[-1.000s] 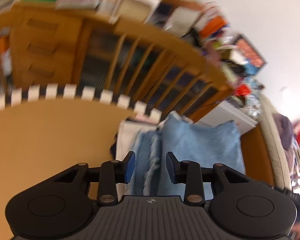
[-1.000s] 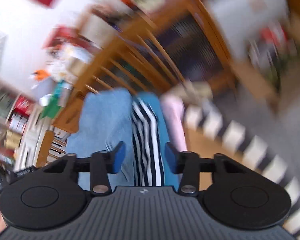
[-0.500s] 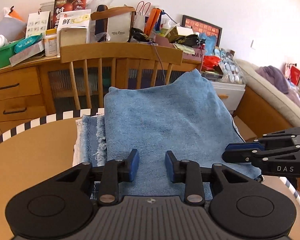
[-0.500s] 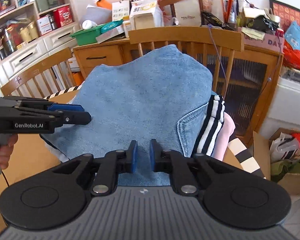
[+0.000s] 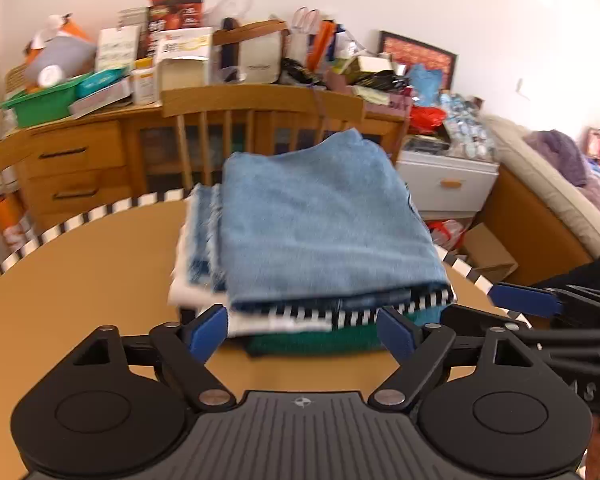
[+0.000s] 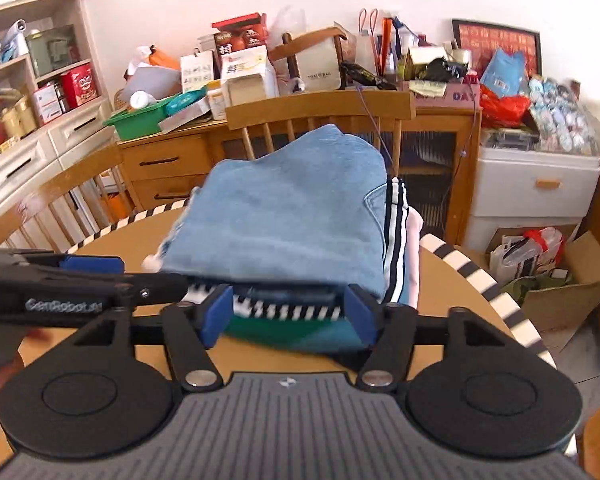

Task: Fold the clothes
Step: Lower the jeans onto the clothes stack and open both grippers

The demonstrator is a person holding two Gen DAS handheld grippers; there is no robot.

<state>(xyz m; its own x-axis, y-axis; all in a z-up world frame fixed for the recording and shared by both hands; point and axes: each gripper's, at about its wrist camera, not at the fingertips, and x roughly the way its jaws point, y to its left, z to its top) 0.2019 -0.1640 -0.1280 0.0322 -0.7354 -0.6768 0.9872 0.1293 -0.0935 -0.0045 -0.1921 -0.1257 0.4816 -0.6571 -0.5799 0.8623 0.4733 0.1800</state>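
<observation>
Denim, soft but thick and fairly heavy: the folded jeans (image 5: 320, 220) top a clothes pile (image 6: 300, 320) on the round table (image 5: 80, 280). Both the left gripper (image 5: 302, 330) and right gripper (image 6: 286, 314) are opening, jaws empty. Best gripped at a folded edge.

Round wooden desk (image 5: 80, 280) with a tan top and a black-and-white striped edge band (image 6: 480, 276). On it rests a single pile of folded clothes (image 5: 320, 240), set toward the far side of the top. The lowest visible layer, a green garment (image 5: 316, 342), lies on the desk surface; above it come a black-and-white striped piece (image 6: 284, 312) and, topmost, light-blue denim (image 6: 284, 208). Surrounding desk surface bare.
</observation>
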